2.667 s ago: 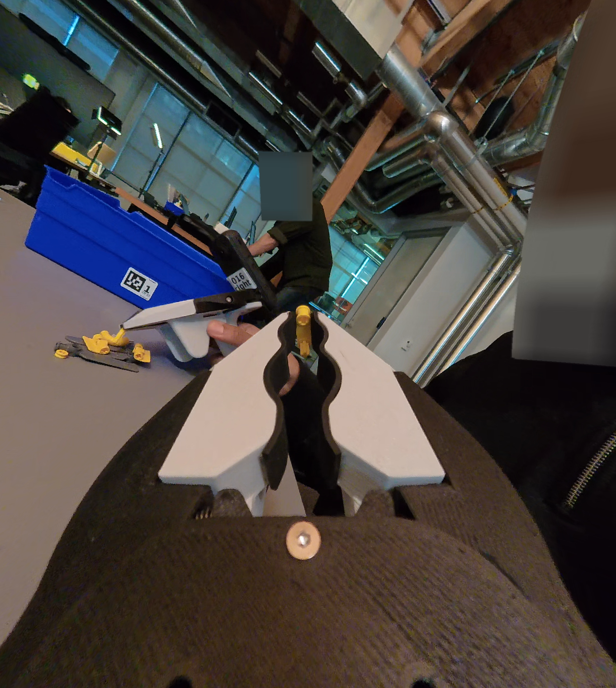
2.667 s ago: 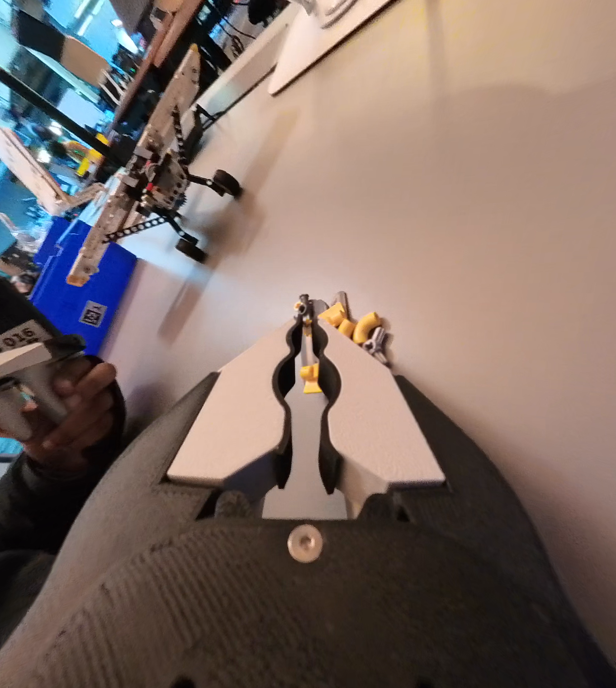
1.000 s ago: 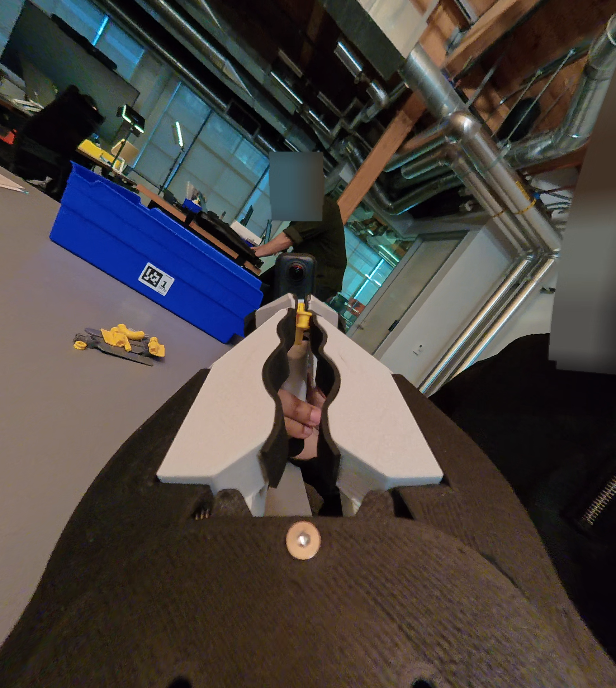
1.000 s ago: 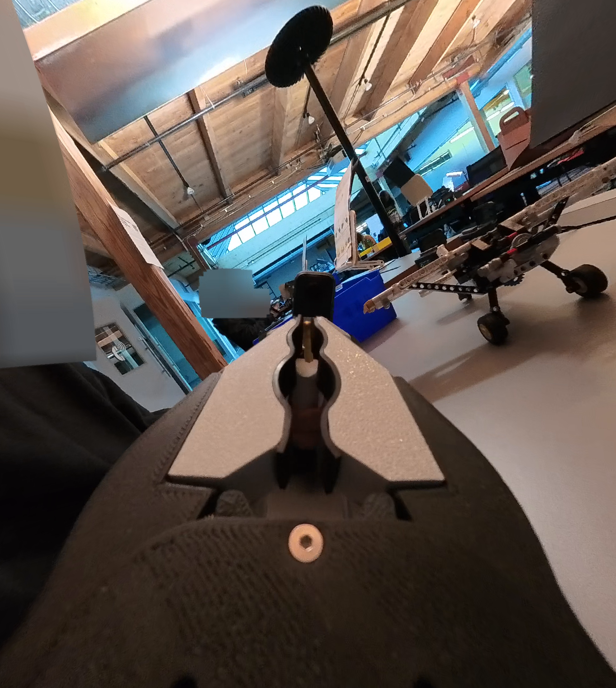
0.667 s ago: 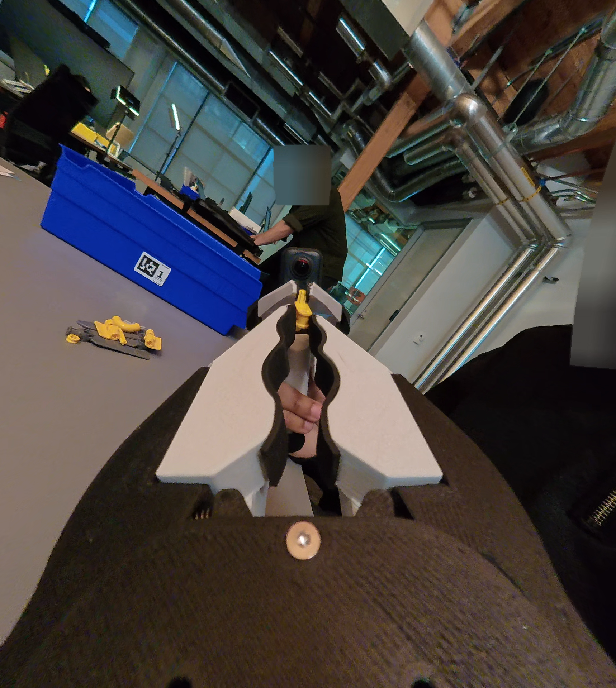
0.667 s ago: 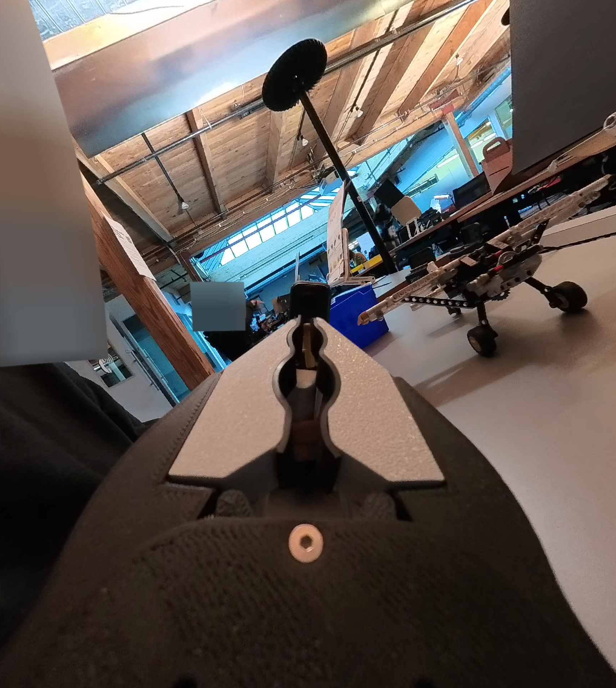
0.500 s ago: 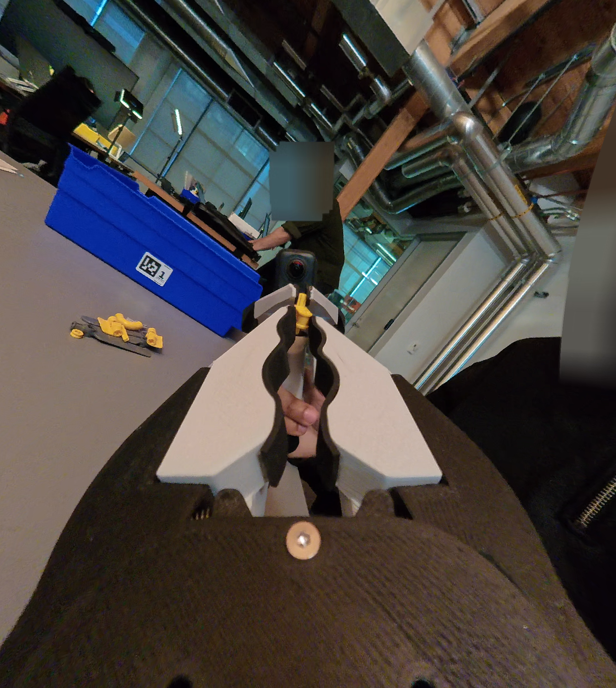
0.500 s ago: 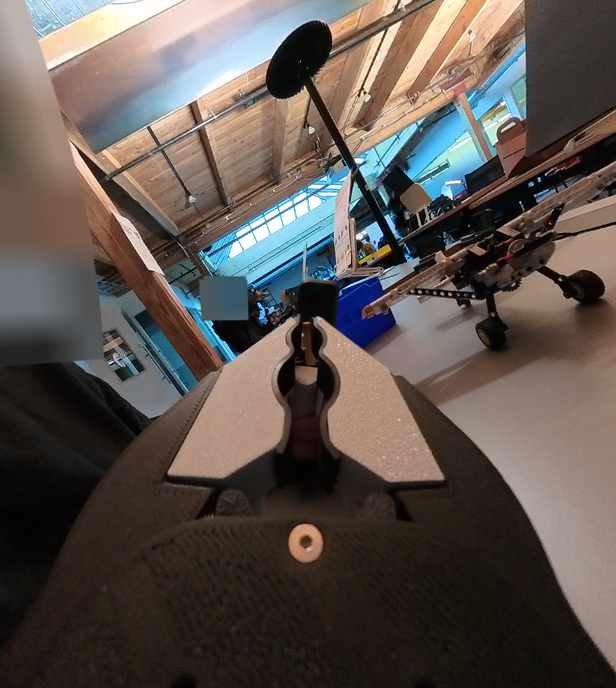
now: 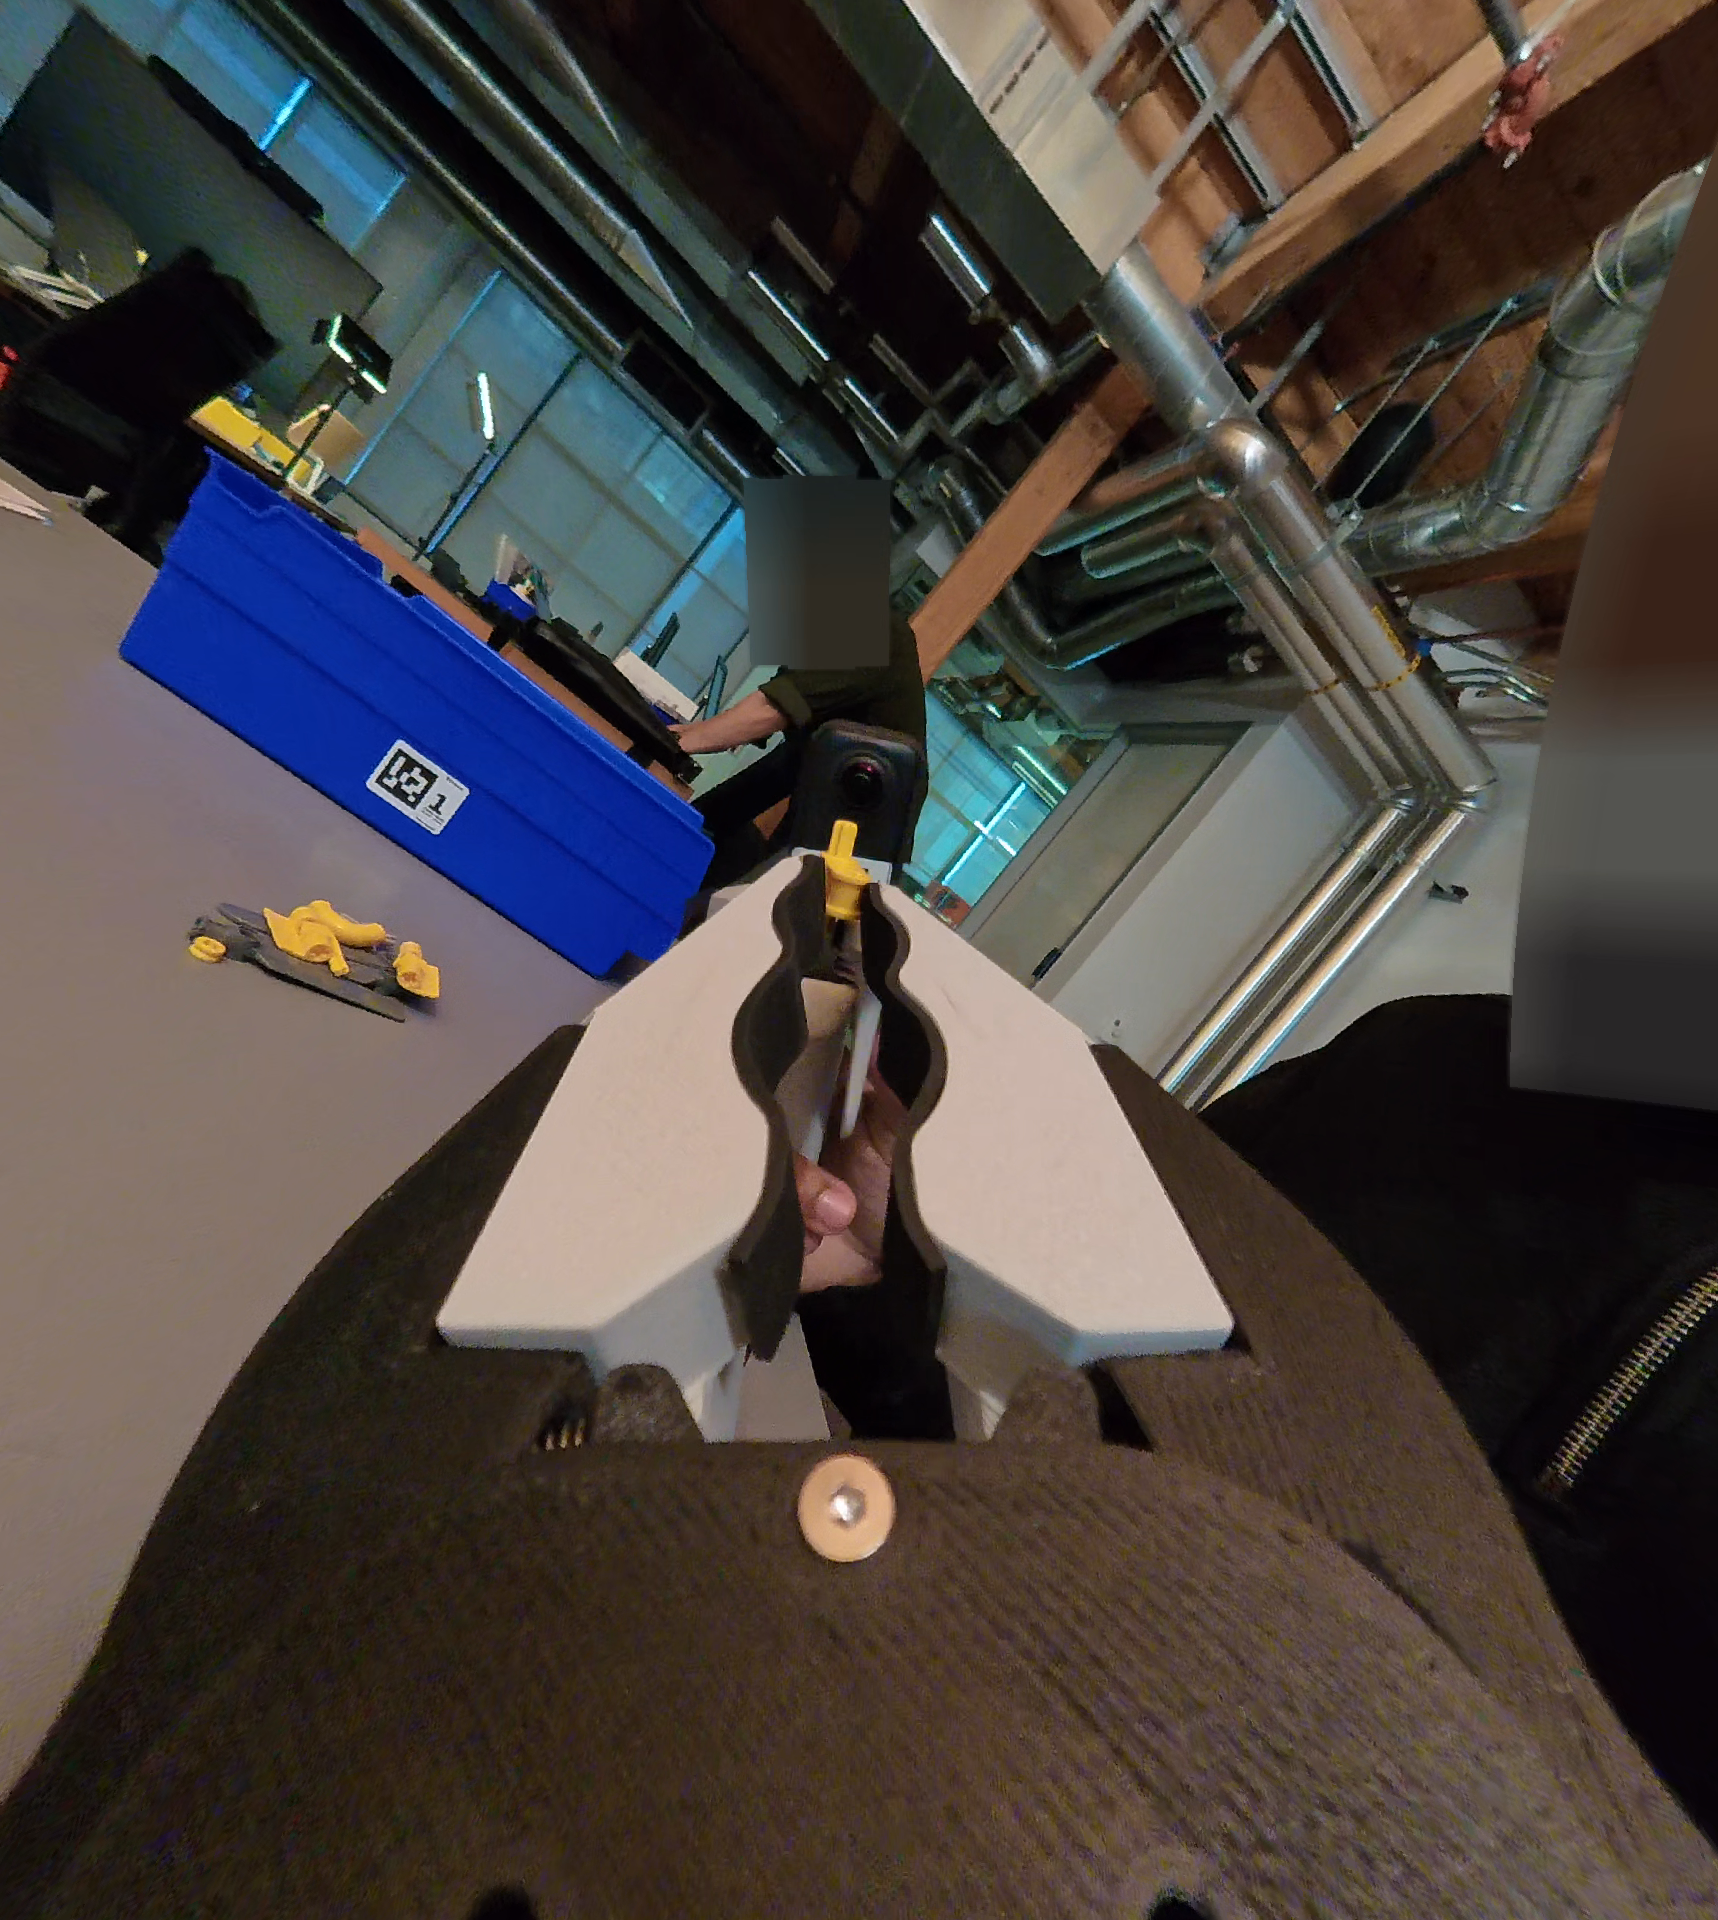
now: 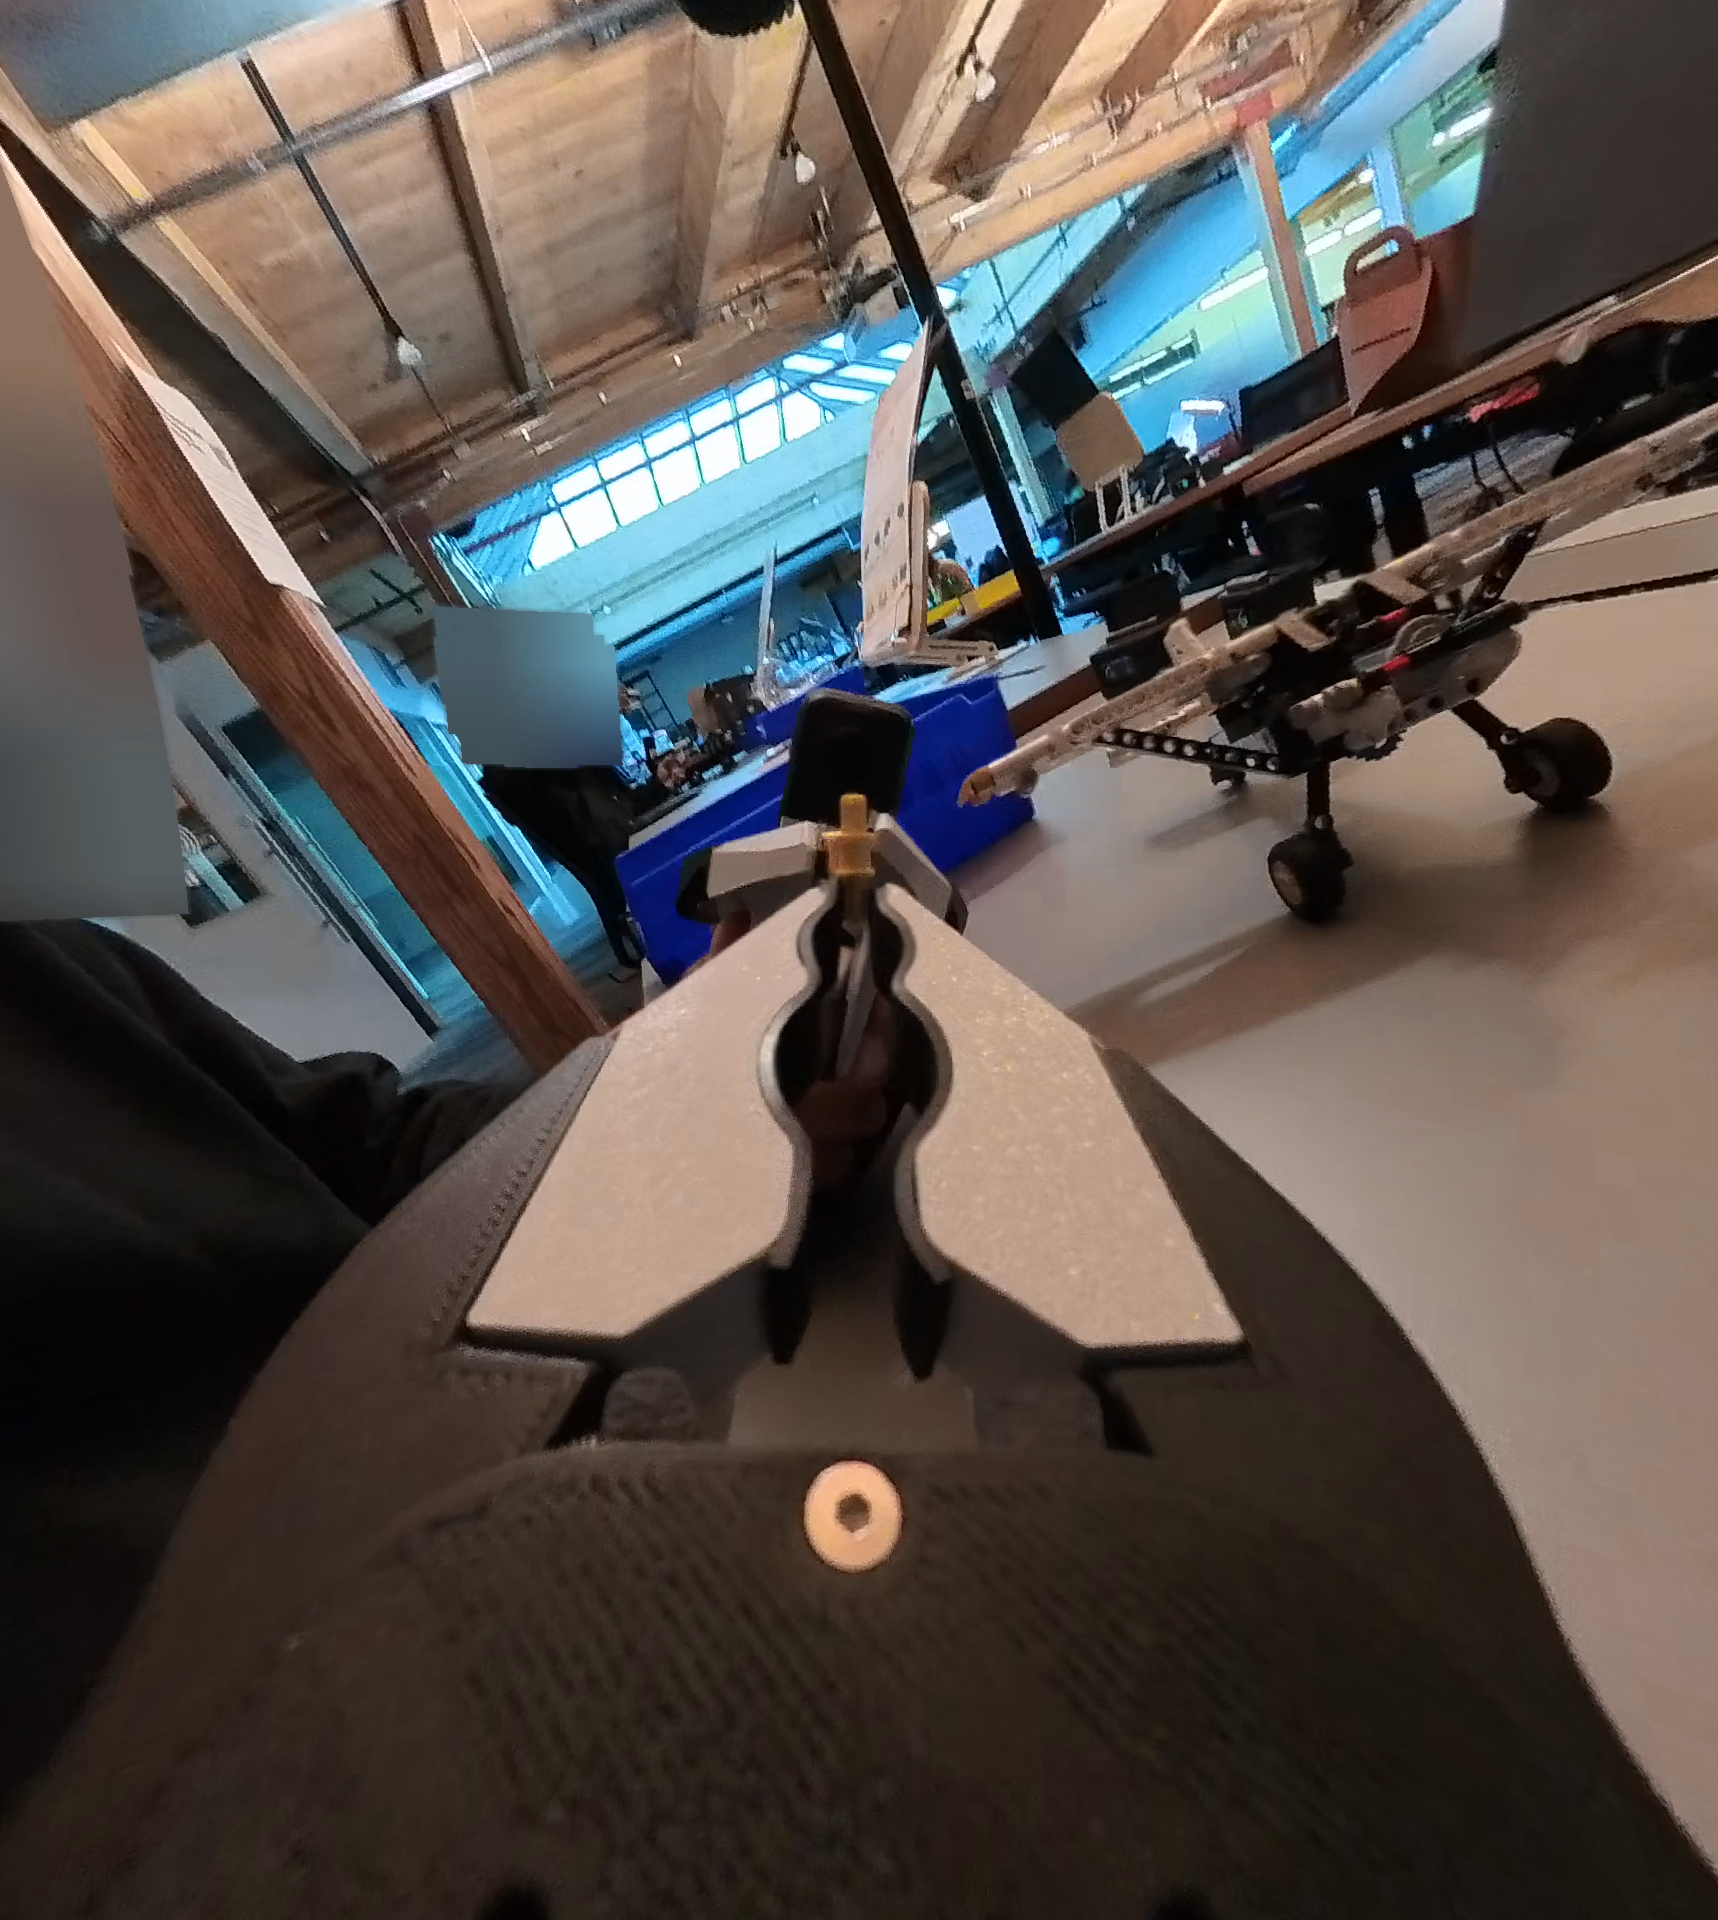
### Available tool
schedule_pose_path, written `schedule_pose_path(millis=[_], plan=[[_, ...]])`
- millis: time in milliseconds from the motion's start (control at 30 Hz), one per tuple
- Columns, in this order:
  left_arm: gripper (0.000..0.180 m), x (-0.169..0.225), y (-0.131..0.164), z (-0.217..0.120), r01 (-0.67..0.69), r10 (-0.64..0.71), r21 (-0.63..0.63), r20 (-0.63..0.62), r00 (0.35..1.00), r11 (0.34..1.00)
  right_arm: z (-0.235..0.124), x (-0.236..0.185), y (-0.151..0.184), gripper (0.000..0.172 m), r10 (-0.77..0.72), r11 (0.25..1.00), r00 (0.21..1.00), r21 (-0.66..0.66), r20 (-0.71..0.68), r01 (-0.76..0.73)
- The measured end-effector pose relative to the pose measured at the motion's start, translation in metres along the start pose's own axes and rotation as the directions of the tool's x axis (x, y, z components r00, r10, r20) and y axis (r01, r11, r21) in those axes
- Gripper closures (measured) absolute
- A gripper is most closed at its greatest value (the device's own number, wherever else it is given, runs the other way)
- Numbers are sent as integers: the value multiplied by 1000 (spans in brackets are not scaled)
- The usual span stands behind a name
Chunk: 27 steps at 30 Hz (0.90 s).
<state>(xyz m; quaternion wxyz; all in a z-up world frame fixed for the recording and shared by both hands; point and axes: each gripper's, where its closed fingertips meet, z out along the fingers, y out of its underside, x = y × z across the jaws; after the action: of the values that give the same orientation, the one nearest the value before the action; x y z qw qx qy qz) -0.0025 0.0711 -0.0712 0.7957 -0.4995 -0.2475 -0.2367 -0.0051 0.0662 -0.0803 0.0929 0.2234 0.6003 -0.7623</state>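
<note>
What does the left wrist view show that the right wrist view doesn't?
Only the left wrist view: loose yellow parts on the grey table, and silver ceiling pipes.

Only the right wrist view: a wheeled model, a wooden post and a long black rod.

Both: a blue bin, and the two hand-held grippers tip to tip, the left hand-held gripper shut on a yellow peg, which also shows beyond the right hand-held gripper.

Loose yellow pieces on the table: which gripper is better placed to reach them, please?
Probably the left gripper: the pile lies ahead-left of it, absent from the right view; though it grips a yellow peg.
</note>
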Motion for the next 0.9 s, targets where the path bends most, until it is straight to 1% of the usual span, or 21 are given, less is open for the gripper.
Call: schedule_pose_path(millis=[100, 233, 367, 433, 467, 500, 567, 767, 900], plan=[[178, 0, 1, 0, 3, -3, -3, 1, 1000, 1000, -2, 0, -2, 170, 38, 999, 999, 14, 31, -39], [177, -1, 1, 0, 15, -15, 0, -6, 1000, 1000, -2, -1, -2, 170, 38, 999, 999, 10, 35, -38], [176, 2, 3, 1, 75, -74, 3, -61, 995, 997, -4, -4, -1, 170, 22, 1000, 999, -6, 43, -21], [166, 3, 7, 3, 72, -74, -23, -62, 995, 997, -2, -5, 2, 170, 15, 999, 999, -31, 48, -14], [165, 4, 9, 4, 60, -62, -37, -60, 996, 998, -1, -6, 4, 170, 12, 999, 998, -43, 54, -10], [166, 4, 11, 5, 47, -50, -47, -54, 997, 998, -1, -7, 5, 170, 8, 999, 998, -50, 56, -5], [175, 3, 11, 4, 25, -26, -47, -37, 999, 999, 0, -7, 7, 170, -4, 998, 999, -60, 45, 6], [177, 2, 10, 4, -19, 20, -59, 6, 1000, 998, 0, -7, 7, 170, 13, 998, 999, -65, 50, -10], [177, 2, 9, 4, -12, 13, -55, 5, 1000, 998, 1, -7, 8, 170, 0, 997, 999, -77, 42, 4]])
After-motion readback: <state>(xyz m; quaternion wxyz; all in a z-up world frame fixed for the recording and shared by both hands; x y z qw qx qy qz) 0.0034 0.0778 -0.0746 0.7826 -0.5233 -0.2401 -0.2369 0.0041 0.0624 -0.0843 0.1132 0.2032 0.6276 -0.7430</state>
